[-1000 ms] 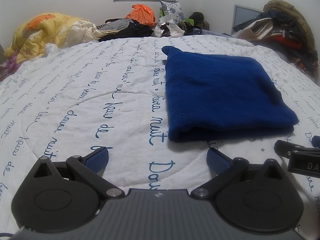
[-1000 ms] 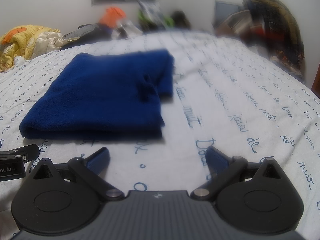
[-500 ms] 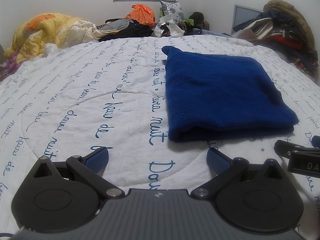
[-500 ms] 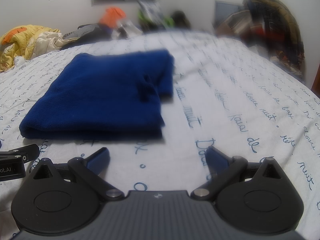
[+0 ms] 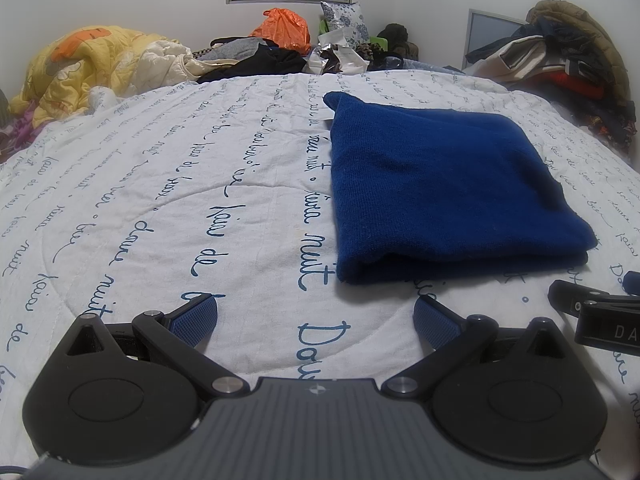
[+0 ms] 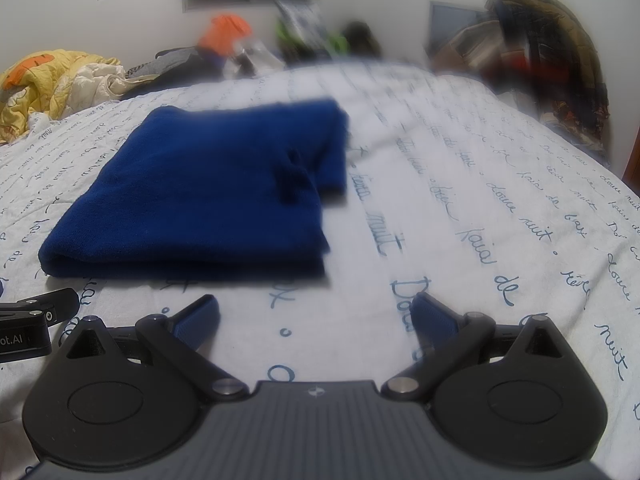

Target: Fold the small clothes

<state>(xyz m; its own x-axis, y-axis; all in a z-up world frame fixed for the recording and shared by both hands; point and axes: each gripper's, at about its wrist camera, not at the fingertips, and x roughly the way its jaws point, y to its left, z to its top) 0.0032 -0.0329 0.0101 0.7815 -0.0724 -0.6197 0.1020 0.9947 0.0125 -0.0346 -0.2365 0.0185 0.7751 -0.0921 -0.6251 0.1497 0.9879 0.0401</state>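
Item: blue folded garment (image 5: 448, 196), flat on my white script-printed bedspread (image 5: 160, 200), at 1 o'clock in the left wrist view, 11 o'clock in the right. Left gripper (image 5: 316, 316): fingers spread wide, empty, short of the cloth. Right gripper (image 6: 316, 316): likewise agape, empty. Left view alone sharply resolves the orange bag (image 5: 282, 28); the right view, partly blurred, alone shows the garment's right-hand layered edge.

We see our left gripper (image 5: 316, 312) low over a white bedspread (image 5: 160, 200), blue pads spread wide, holding nothing | folded blue garment (image 5: 440, 192) lies flat ahead-right | right gripper's tip (image 5: 576, 304) at right edge | clutter pile (image 5: 280, 48) behind
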